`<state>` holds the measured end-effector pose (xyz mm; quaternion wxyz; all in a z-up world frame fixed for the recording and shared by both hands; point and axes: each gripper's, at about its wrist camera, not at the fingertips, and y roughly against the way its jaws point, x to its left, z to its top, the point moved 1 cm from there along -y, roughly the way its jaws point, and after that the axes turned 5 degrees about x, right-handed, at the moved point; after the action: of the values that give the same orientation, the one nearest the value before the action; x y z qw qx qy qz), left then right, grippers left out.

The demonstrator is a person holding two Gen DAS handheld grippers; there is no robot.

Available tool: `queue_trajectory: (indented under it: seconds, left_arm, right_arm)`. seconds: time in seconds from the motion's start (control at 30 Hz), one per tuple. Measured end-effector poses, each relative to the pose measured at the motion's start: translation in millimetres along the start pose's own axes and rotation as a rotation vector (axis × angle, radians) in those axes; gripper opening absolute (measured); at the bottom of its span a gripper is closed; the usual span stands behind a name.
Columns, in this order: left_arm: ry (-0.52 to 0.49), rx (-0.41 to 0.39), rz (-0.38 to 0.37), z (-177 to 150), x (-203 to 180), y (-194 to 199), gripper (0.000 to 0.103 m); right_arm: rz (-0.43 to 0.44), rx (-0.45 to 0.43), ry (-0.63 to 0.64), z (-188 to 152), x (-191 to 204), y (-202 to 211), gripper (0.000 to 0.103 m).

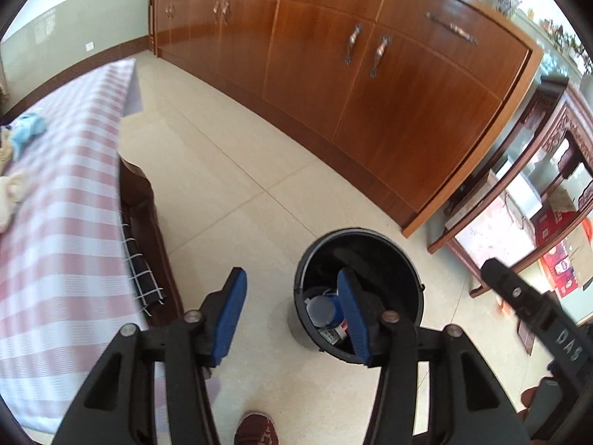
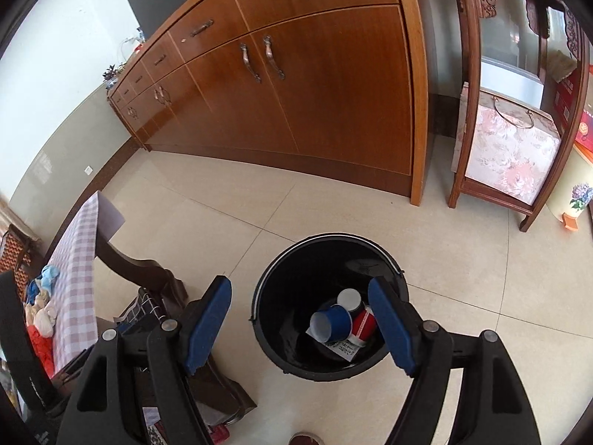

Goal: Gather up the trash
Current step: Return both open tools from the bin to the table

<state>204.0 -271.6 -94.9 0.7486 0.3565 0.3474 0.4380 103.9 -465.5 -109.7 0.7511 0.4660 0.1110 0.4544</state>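
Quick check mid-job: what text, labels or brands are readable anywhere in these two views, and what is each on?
"DAS": white letters on the right gripper, seen in the left wrist view.
Printed paper in the black bin: characters too blurred to read.
Red boxes by the carved cabinet: print too small.

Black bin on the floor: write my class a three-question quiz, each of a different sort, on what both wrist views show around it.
1. True or false: the black bin stands on the checked tablecloth.
2. Which lies in the bin? A) a blue cup B) a banana C) a shoe
3. Fill in: both the left tool and the right tool have their jaws ____ with nothing between them.

Key: 1 false, it stands on the tiled floor beside the table; 2 A, next to a red cup; 3 open.
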Motion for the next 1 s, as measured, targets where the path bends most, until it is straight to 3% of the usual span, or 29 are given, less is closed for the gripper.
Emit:
queue_trajectory:
  seconds: [0.27, 0.53, 0.8, 1.0]
  left_arm:
    - [0.049, -0.115, 0.051, -5, 52, 70, 0.053]
    - [0.155, -0.204, 0.178, -21, 131, 127, 0.056]
    - [0.284, -0.241, 0.298, -44, 213, 157, 0.057]
    - [0.352, -0.245, 0.343, -61, 260, 163, 0.057]
  right_arm:
    - [0.112, -0.058, 0.128, -18, 67, 45, 0.078]
    - [0.243, -0.075, 0.273, -41, 152, 68, 0.078]
    - [0.356, -0.039, 0.402, -71, 231, 71, 0.078]
    - [0.416, 0.0, 0.492, -97, 280, 66, 0.078]
